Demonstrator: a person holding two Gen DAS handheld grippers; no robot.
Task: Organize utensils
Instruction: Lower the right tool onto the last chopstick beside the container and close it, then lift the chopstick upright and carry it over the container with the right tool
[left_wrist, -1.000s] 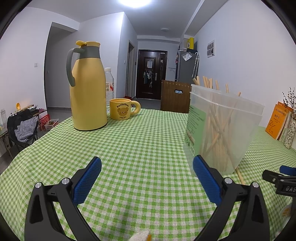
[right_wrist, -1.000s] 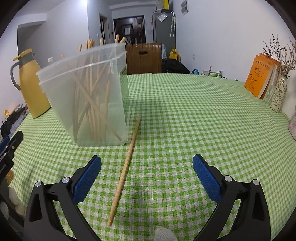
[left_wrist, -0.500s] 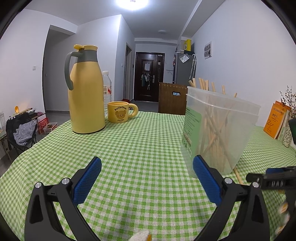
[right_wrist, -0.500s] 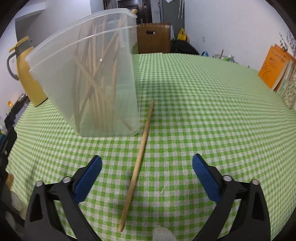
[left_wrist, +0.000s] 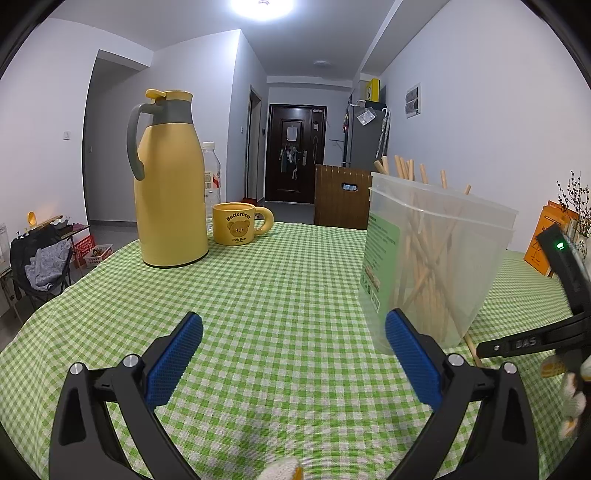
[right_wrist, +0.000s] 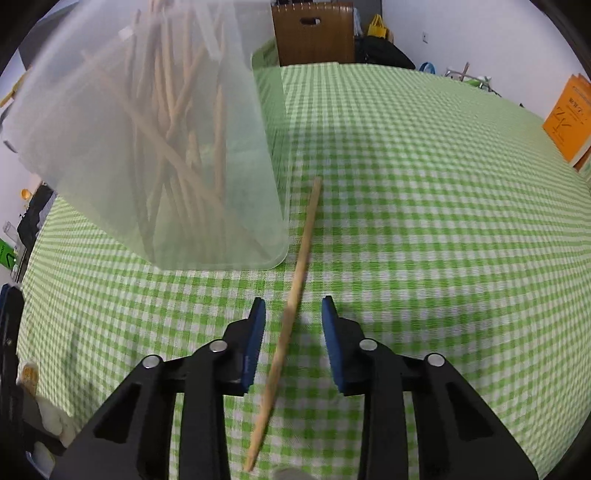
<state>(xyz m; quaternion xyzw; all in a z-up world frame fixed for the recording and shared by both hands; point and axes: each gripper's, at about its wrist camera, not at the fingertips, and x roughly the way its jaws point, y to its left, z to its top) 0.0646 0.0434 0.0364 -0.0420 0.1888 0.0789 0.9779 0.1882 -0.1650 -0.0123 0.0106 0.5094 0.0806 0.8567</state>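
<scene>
Right wrist view: my right tongs (right_wrist: 290, 314) closing around the lone wooden chopstick (right_wrist: 295, 291) lying on the green-checked desk (right_wrist: 424, 184), pads not touching yet.
It lies just beside the clear plastic container (right_wrist: 166, 147) of chopsticks; left tongs (left_wrist: 293, 339) wait spread, empty.

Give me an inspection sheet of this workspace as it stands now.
Surface: green checked tablecloth, flat.
Job's things: one loose chopstick lying beside the clear container of chopsticks.
Clutter: yellow jug, bear mug, water bottle.
Grippers: right gripper closing, chopstick between its jaws, pads not yet touching; left gripper open, empty.
Cables: nothing seen.
Surroundings: orange books, dark door, wooden chair back.
</scene>
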